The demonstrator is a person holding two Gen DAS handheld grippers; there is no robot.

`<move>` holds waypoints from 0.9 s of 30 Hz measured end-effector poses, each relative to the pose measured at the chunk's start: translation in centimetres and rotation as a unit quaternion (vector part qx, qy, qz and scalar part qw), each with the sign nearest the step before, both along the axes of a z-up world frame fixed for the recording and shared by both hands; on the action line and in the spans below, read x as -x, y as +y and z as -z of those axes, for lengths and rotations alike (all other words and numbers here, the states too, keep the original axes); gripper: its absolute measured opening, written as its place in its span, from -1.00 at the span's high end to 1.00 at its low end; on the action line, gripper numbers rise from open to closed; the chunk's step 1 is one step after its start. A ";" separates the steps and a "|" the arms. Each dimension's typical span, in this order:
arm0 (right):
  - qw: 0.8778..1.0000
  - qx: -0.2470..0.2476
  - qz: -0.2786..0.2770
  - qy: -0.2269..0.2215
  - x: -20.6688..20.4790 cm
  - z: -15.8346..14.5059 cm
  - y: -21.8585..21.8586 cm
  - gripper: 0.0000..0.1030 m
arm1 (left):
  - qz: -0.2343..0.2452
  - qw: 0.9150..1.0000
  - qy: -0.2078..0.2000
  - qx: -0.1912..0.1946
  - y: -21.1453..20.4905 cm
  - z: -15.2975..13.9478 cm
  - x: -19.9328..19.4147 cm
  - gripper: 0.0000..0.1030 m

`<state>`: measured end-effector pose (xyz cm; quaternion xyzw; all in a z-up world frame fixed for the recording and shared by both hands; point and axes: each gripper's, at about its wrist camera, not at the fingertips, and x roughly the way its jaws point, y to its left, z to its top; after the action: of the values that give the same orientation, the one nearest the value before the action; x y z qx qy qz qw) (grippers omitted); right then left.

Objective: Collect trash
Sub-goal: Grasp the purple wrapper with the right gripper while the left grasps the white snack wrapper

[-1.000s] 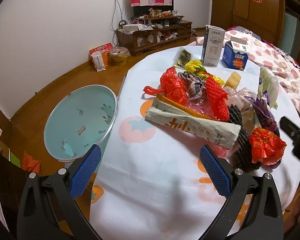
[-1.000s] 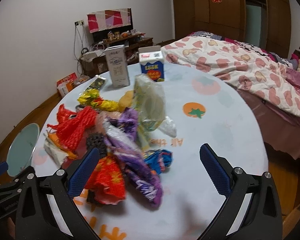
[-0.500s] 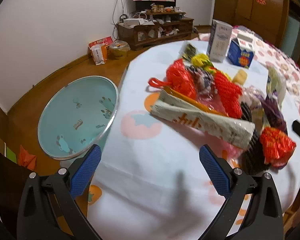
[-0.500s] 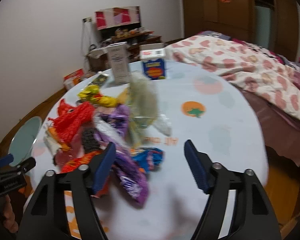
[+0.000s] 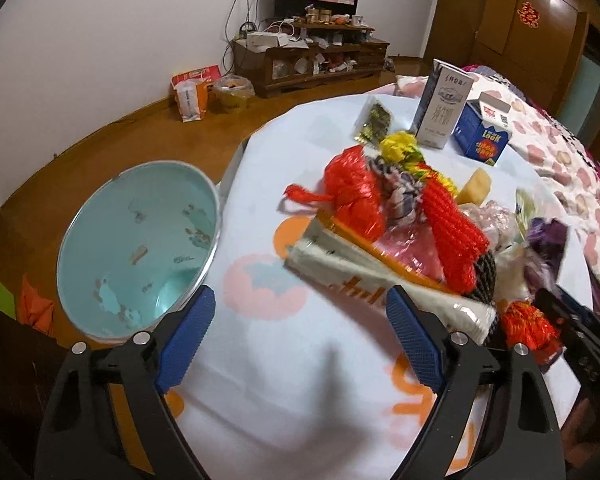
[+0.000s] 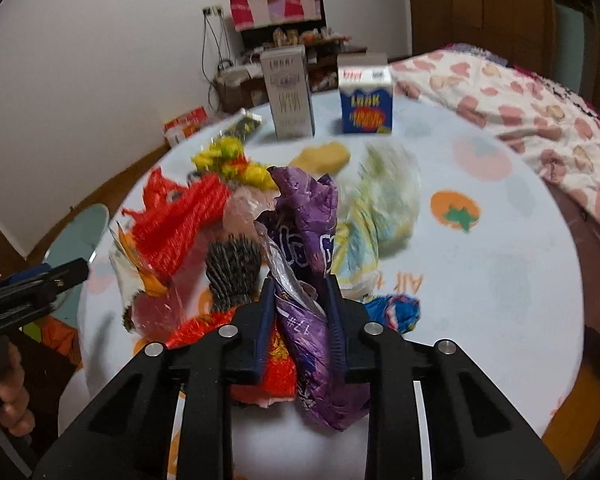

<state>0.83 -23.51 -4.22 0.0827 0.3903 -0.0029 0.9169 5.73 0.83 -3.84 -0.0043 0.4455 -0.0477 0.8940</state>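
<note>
Most of the trash lies heaped on the round table, whose white cloth is printed with orange and pink fruit, so collecting has barely begun. A bed with a heart-patterned quilt stands against the table's far side; a wooden cabinet lines the wall. Beside the table, on the wooden floor, the teal bin holds only a few scraps. Two cartons stand upright behind the heap. The right gripper is closing on a purple wrapper, its pads pressing the foil. The left gripper is closing over bare cloth, nothing between its jaws.
</note>
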 end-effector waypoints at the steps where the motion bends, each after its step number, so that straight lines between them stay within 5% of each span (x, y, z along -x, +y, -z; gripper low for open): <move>1: 1.000 -0.004 0.001 -0.004 0.2 -0.4 -0.2 0.51 | 0.001 1.000 0.001 0.001 -0.4 0.0 -0.3 -0.66; 7: 0.998 -0.031 0.012 -0.058 1.6 -3.1 -2.1 0.49 | 0.012 0.999 0.037 0.033 -2.4 1.2 -1.9 -0.62; 18: 0.999 -0.010 0.028 -0.042 1.3 -1.7 -2.6 0.48 | 0.019 0.998 0.034 0.056 -3.2 1.1 -1.9 -0.25; 25: 0.998 0.002 0.031 -0.045 1.5 -1.8 -2.3 0.48 | 0.005 0.998 0.053 0.038 -4.7 1.9 -2.6 -0.55; 27: 0.999 -0.001 0.032 -0.040 1.5 -1.6 -2.4 0.48 | 0.012 0.998 0.055 0.037 -5.0 2.4 -2.6 -0.13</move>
<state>-0.66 -25.90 -2.62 0.0966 0.3508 -0.0287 0.9310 8.28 -4.13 -6.22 -0.0343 0.4915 -0.0748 0.8670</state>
